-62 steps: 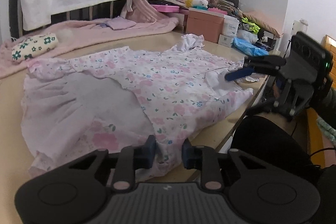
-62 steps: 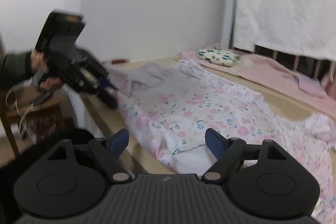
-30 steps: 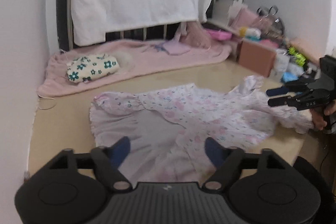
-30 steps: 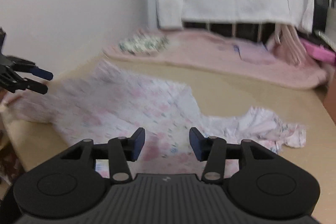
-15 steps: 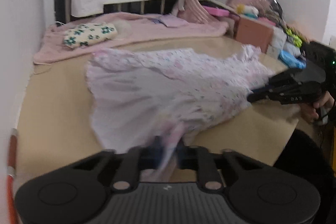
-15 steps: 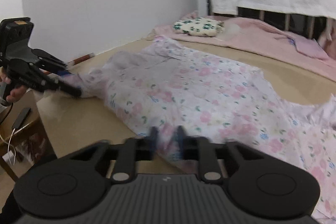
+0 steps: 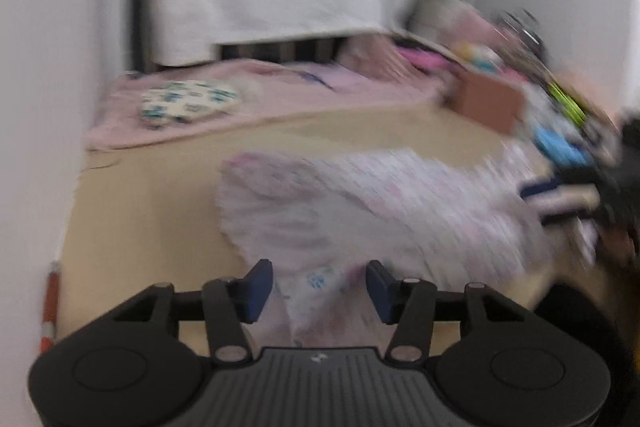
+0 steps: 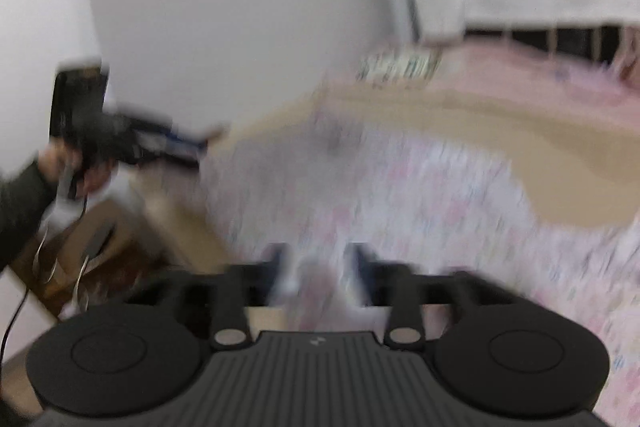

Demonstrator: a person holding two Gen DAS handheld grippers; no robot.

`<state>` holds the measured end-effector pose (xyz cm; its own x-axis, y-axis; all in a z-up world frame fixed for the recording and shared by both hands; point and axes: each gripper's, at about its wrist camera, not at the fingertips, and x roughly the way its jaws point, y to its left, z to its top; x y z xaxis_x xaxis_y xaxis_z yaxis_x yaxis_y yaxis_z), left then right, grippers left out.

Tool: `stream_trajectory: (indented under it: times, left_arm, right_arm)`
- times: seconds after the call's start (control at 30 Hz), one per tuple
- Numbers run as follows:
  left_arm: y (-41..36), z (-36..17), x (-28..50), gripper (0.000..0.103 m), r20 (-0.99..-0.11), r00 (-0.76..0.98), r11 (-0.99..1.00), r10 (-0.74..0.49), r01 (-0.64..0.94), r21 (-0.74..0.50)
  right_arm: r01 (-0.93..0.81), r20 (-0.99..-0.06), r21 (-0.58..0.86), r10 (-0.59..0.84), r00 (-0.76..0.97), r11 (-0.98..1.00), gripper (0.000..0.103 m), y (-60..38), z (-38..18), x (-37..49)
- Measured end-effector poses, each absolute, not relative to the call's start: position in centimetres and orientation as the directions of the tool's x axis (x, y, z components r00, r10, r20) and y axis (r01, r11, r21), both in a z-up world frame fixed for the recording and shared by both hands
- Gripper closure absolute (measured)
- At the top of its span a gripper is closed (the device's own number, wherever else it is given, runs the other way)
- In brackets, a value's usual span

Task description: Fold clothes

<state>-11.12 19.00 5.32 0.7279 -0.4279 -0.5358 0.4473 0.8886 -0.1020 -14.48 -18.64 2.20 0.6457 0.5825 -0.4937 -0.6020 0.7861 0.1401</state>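
Both views are smeared with blur. My left gripper (image 7: 318,285) fills the bottom of the left wrist view, blue pads spread wide, and a fold of the floral dress (image 7: 384,211) rises between them without either pad pressing on it. The dress sprawls across the middle and right of that frame on the tan tabletop (image 7: 148,195), pale pink with small flowers. At the right edge of the frame my right gripper (image 7: 560,199) comes in dark and blurred against the dress's far end; from here I cannot tell its grip. In the right wrist view the right gripper (image 8: 320,269) sits low centre, jaws fairly narrow with cloth bunched up between them, but the blur hides whether the pads bite on it, so I cannot tell. The dress (image 8: 400,195) covers the centre and right of that frame. At middle left my other hand (image 8: 74,167) holds the left gripper (image 8: 180,147) at the dress's edge. Upper left of the left wrist view: a flowered pillow (image 7: 188,103) on a pink blanket (image 7: 280,87).
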Motion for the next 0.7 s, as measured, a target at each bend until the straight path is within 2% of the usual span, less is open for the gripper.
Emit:
stream_trajectory:
  times: [0.07, 0.13, 0.17, 0.2, 0.23, 0.3, 0.4, 0.43, 0.53, 0.6, 0.7]
  left_arm:
    - [19.3, 6.0, -11.4, 0.051, -0.493, 0.757, 0.902, -0.43, 0.381, -0.201]
    - [19.2, 6.4, -12.0, 0.044, -0.456, 0.774, 0.896, -0.44, 0.342, -0.285]
    - [18.7, 6.3, -12.4, 0.036, -0.45, 0.782, 0.896, -0.432, 0.313, -0.315]
    - [18.1, 6.1, -12.7, 0.033, -0.448, 0.785, 0.893, -0.428, 0.291, -0.343]
    - [17.0, 5.6, -12.8, 0.033, -0.461, 0.772, 0.888, -0.437, 0.291, -0.355]
    - [14.5, 4.4, -12.8, 0.034, -0.519, 0.732, 0.894, -0.441, 0.309, -0.324]
    - [11.7, 3.3, -13.4, 0.034, -0.559, 0.747, 0.933, -0.359, 0.301, -0.196]
    - [11.6, 3.1, -13.4, 0.034, -0.573, 0.748, 0.942, -0.335, 0.273, -0.195]
    - [11.2, 2.3, -13.4, 0.034, -0.598, 0.754, 0.962, -0.272, 0.224, -0.155]
    - [10.8, 1.7, -13.5, 0.034, -0.602, 0.763, 0.969, -0.238, 0.224, -0.099]
    - [10.1, 0.9, -13.6, 0.034, -0.603, 0.776, 0.975, -0.186, 0.222, -0.014]
  right_arm:
    - [-0.557, -0.479, 0.037, 0.504, 0.719, 0.83, 0.035, -17.5, 2.0, -14.0]
    - [-0.526, -0.523, -0.058, 0.423, 0.74, 0.849, 0.045, -15.9, 0.7, -12.9]
    - [-0.526, -0.548, -0.061, 0.412, 0.728, 0.848, 0.068, -15.4, 0.1, -12.4]
    - [-0.533, -0.57, -0.031, 0.423, 0.704, 0.846, 0.088, -15.3, -0.4, -12.0]
    - [-0.532, -0.577, 0.012, 0.44, 0.688, 0.847, 0.09, -15.4, -0.7, -11.6]
    - [-0.509, -0.56, 0.041, 0.442, 0.701, 0.86, 0.09, -15.7, -0.7, -11.5]
    - [-0.44, -0.524, 0.029, 0.389, 0.758, 0.897, 0.087, -16.6, 0.0, -12.1]
    - [-0.417, -0.512, 0.026, 0.37, 0.775, 0.909, 0.086, -16.8, 0.3, -12.3]
    - [-0.389, -0.473, 0.009, 0.346, 0.81, 0.921, 0.074, -18.0, 1.3, -15.0]
    - [-0.382, -0.45, 0.005, 0.343, 0.824, 0.924, 0.062, -18.8, 1.9, -17.3]
    - [-0.425, -0.468, 0.088, 0.414, 0.781, 0.901, 0.058, -19.3, 1.1, -19.9]
